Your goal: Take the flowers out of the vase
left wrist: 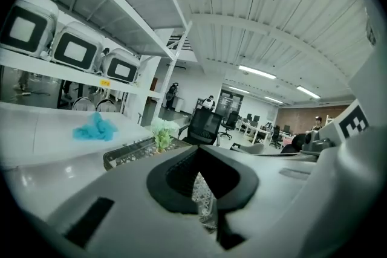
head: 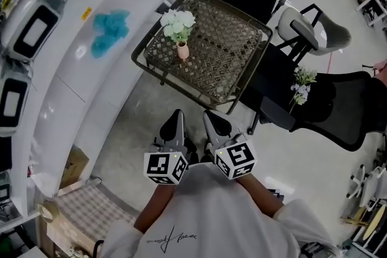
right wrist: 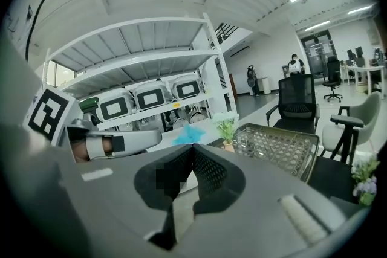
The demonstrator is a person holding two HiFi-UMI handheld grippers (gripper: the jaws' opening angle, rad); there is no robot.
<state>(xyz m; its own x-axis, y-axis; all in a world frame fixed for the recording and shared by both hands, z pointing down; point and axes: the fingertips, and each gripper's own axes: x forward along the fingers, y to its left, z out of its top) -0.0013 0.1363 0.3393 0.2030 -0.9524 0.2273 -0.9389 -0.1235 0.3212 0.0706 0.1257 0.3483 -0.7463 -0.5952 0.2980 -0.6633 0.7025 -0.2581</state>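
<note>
Above the vase (head: 182,50), flowers (head: 177,24) hide its mouth.

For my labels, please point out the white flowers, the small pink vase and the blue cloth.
white flowers (head: 178,22), head view, on the blossoms.
small pink vase (head: 182,50), head view, on its body.
blue cloth (head: 110,30), head view, on its middle.

No word or number can be read for certain. On the near side of the mesh table (head: 230,51), the left gripper (head: 176,113) and the right gripper (head: 213,116) each carry a cube with black-and-white square code markers, which are patterns and not letters, and the white shirt (head: 205,208) just below them bears a small dark script scrawl (head: 172,237) too fine to read. Left of the table, a small yellow label (head: 86,13) sits on the white shelf (head: 72,78), its print too small to make out.
</note>
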